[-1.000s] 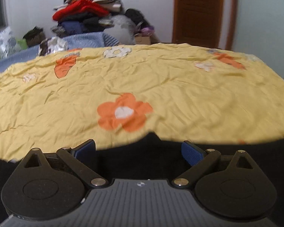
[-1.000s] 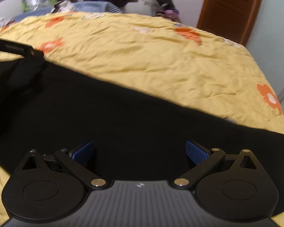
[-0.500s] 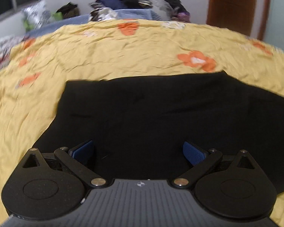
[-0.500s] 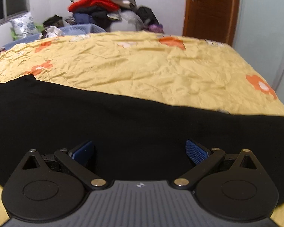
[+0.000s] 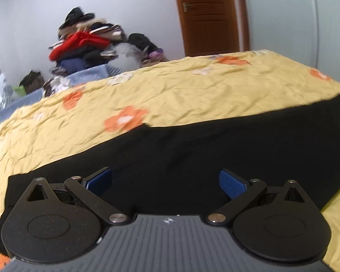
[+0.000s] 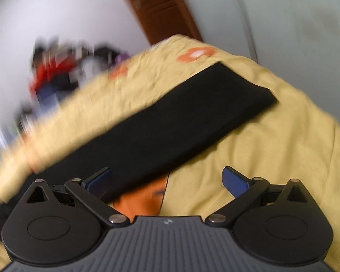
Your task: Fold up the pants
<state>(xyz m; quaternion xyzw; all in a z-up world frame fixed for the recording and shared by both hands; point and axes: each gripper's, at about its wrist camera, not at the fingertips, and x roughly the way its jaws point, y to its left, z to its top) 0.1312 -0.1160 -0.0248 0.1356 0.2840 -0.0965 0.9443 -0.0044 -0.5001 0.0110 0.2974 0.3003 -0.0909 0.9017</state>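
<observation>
Black pants (image 5: 192, 154) lie flat on a yellow flowered bedsheet (image 5: 170, 95). In the left wrist view they stretch from the lower left to the right edge. My left gripper (image 5: 165, 182) is open and empty, low over the pants. In the blurred right wrist view the pants (image 6: 170, 122) show as a long folded strip that ends in a square end at the upper right. My right gripper (image 6: 166, 182) is open and empty, over the strip's near edge and the bare sheet (image 6: 272, 154).
A pile of clothes (image 5: 86, 45) stands beyond the bed's far side against the white wall. A brown door (image 5: 208, 15) is at the back right. The bed's right edge drops off near a pale wall (image 6: 294, 22).
Both grippers have swung to the right and tilted, and the right view is now blurred. The right gripper has shifted off the pants' middle to their near edge. Both stay open.
</observation>
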